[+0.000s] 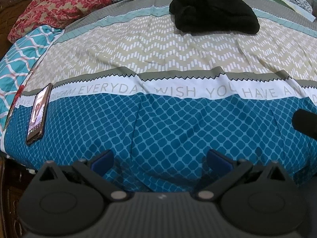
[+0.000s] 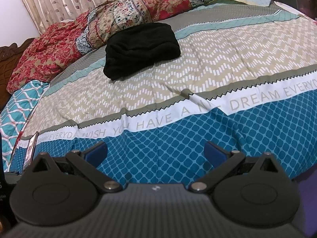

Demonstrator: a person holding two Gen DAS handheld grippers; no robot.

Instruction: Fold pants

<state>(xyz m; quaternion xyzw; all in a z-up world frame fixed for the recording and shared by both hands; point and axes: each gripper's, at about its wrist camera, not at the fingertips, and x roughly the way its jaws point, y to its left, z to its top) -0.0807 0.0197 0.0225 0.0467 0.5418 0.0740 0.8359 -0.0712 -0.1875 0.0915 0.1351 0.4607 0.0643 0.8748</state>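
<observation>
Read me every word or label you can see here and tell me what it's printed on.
"EVERYDA", "WISH YO", "HAVE A": white band of the bedsheet, left wrist view; folds and the frame edge cut the words.
"YOU HAVE A N", "DREAM EVERYD": same band, right wrist view.
Phone screen: lit, too small to read.
Black folded pants: no label visible.

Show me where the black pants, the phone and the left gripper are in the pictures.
black pants (image 2: 141, 48): right wrist view, middle of the folded bundle's top.
phone (image 1: 38, 112): left wrist view, middle of its lit screen.
left gripper (image 1: 159, 161): left wrist view, midway between its blue fingertips, which stand apart.
</observation>
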